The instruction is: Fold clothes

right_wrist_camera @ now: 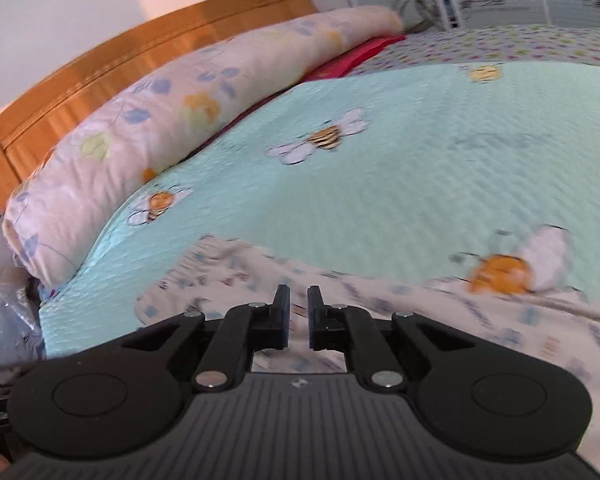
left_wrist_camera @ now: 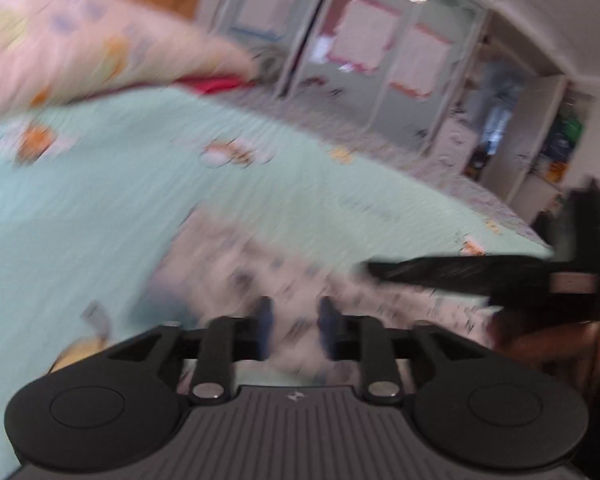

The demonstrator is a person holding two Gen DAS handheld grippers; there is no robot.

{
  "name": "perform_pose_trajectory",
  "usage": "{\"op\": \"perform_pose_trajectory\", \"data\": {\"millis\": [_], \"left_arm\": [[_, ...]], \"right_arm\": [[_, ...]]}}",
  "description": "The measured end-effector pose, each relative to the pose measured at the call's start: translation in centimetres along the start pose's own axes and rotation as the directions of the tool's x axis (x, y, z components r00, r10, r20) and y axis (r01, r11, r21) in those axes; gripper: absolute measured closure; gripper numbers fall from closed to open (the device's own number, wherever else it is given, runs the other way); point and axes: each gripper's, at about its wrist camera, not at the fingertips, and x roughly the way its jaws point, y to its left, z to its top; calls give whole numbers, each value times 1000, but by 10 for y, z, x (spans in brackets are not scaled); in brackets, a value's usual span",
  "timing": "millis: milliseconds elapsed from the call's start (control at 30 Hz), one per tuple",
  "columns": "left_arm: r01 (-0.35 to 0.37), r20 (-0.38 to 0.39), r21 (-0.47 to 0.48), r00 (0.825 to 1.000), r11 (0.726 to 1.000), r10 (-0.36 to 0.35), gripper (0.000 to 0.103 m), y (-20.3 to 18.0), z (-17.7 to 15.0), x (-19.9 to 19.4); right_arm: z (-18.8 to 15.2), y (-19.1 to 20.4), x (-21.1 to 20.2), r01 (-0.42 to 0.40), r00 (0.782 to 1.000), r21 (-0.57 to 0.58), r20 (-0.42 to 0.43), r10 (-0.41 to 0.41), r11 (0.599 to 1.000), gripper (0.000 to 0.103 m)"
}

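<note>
Clothing here is one pale printed garment, spread flat on the near part of the mint bedspread with its bee pattern; it lies right under both of my grippers. Beyond it I see a long floral bolster along the wooden headboard, with a red cloth tucked beneath its far end. My left view is badly smeared, so the garment's print and edges are hard to read there, and the wardrobe doors behind the bed are only vague shapes. My right gripper has its jaws a narrow gap apart with nothing between them. My left gripper also shows a gap between its blue pads, empty, just above the fabric.
</note>
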Motion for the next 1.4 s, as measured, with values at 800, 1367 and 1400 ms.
{"op": "perform_pose_trajectory", "data": {"millis": [800, 1367, 1400], "left_arm": [[60, 204, 20, 977, 998, -63, 59, -1, 16, -20], [46, 146, -155, 989, 987, -23, 85, 46, 0, -13], [46, 140, -168, 990, 985, -22, 85, 48, 1, -13]], "right_arm": [[-5, 10, 54, 46, 990, -77, -129, -55, 996, 87], [36, 24, 75, 97, 993, -25, -59, -98, 995, 95], [34, 30, 69, 36, 996, -31, -75, -39, 999, 93]]}}
